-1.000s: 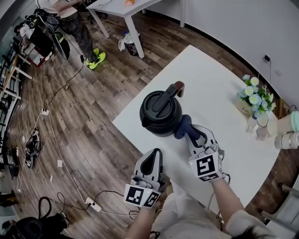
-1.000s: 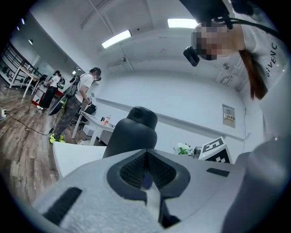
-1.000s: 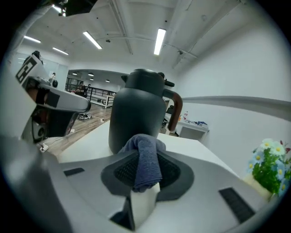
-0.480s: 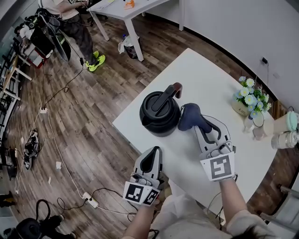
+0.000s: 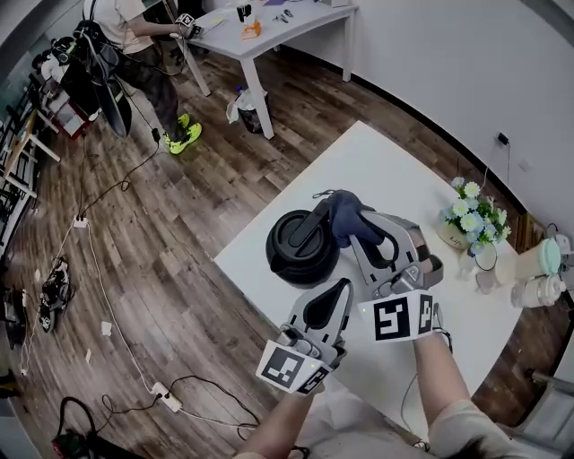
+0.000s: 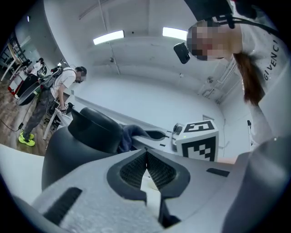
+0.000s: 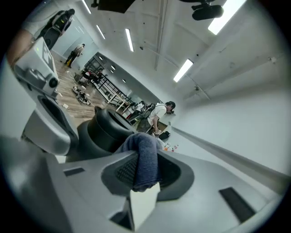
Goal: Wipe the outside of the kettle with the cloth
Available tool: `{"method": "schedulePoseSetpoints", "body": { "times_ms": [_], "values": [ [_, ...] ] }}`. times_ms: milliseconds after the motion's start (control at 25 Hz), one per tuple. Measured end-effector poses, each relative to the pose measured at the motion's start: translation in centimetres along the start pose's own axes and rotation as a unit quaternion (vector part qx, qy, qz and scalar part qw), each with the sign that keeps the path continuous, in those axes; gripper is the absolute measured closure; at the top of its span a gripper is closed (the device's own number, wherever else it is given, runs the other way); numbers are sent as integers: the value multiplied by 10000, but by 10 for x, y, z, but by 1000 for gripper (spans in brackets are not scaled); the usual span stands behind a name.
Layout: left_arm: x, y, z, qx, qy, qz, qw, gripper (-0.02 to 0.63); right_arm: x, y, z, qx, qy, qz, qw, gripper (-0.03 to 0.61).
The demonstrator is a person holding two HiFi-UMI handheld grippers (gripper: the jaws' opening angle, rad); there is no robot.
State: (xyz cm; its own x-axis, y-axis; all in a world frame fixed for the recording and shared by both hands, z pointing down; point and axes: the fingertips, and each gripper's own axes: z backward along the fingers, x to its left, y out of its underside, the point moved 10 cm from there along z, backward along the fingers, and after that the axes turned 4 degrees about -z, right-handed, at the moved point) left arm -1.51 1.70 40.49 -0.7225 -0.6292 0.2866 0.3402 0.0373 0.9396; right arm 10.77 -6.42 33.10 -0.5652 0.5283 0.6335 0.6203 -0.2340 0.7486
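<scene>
A black kettle point(image 5: 301, 246) stands near the left edge of the white table point(image 5: 395, 170), its handle pointing to the far right. A dark blue cloth point(image 5: 346, 216) is bunched over the far end of that handle, and my right gripper point(image 5: 356, 235) is shut on it. In the right gripper view the cloth point(image 7: 146, 160) hangs between the jaws, with the kettle point(image 7: 105, 131) just beyond. My left gripper point(image 5: 343, 286) is shut and empty, a little short of the kettle's near right side. In the left gripper view the kettle point(image 6: 75, 145) and cloth point(image 6: 132, 134) show ahead.
A pot of flowers point(image 5: 473, 203), a glass point(image 5: 485, 259) and pale cups point(image 5: 537, 263) stand at the table's right end. Wooden floor with cables point(image 5: 99, 260) lies to the left. A person point(image 5: 136, 40) stands at a far table point(image 5: 269, 18).
My right gripper has carried the cloth from the kettle's near right side up and back to the handle's end. The left gripper has moved right and forward, closer to the kettle.
</scene>
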Motion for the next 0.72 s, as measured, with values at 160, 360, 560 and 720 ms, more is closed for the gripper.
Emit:
{"method": "schedulePoseSetpoints", "body": {
  "times_ms": [160,360,560,720],
  "values": [
    [3,20,4,225,-16,96,9997,606,6,33,-11,265,72,-660,9974,515],
    [11,41,19,514,-206,311,9980,606,27,69,-18,617,-152,-1051,9924,515],
    [18,50,34,605,-387,315,9969,606,47,98,-26,930,-343,-1387,9854,515],
    [22,40,48,561,-548,220,9967,606,40,91,-10,744,154,-1641,9835,515]
  ]
}}
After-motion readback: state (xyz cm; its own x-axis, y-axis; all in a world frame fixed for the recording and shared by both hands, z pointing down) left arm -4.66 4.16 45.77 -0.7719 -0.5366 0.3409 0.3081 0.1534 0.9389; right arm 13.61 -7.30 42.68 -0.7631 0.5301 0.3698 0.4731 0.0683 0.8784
